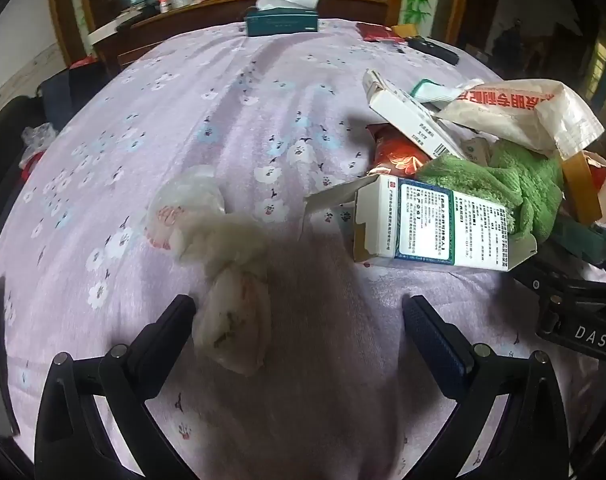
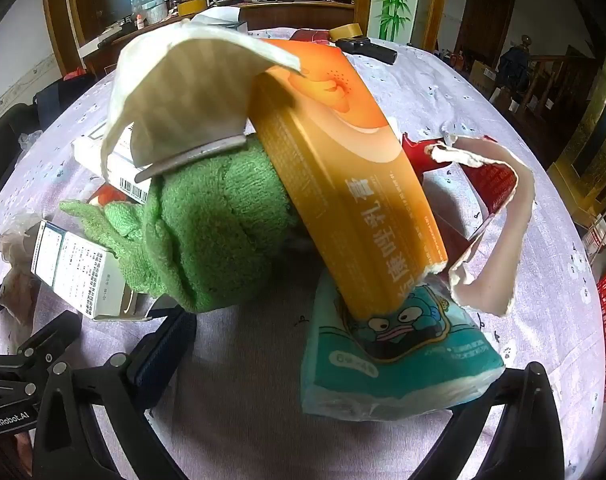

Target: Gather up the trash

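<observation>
Left wrist view has the left gripper (image 1: 299,316) spread wide and empty over the bench (image 1: 263,92), a crumpled wrapper (image 1: 223,264) beside its left finger, while the equally spread right gripper (image 2: 343,344) faces the piled trash (image 2: 343,184).

left wrist: steep down, near | right wrist: same | shared: green towel (image 1: 503,184)
</observation>
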A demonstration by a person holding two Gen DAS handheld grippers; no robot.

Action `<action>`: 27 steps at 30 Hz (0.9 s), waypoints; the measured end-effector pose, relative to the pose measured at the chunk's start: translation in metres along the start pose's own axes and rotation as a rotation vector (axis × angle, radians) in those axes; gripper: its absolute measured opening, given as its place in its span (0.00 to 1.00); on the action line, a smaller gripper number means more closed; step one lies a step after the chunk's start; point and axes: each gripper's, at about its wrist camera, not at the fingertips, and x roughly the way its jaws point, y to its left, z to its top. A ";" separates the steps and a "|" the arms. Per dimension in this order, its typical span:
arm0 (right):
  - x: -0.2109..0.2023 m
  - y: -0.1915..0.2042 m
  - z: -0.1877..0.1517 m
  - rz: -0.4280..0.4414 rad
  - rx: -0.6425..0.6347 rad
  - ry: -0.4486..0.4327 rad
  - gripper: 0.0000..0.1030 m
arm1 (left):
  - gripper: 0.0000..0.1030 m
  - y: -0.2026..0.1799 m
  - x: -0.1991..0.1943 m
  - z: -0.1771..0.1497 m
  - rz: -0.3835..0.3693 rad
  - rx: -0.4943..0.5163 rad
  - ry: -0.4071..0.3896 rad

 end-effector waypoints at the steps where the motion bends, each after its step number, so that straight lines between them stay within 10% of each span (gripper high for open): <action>1: 0.000 0.000 0.000 -0.006 0.011 0.000 1.00 | 1.00 0.000 0.000 0.000 0.005 -0.006 -0.002; 10: -0.009 -0.004 -0.002 0.035 -0.024 0.033 1.00 | 1.00 0.002 -0.031 -0.006 0.015 0.016 -0.130; 27: -0.146 -0.021 -0.089 -0.193 -0.099 -0.349 1.00 | 1.00 -0.030 -0.129 -0.079 0.110 -0.100 -0.366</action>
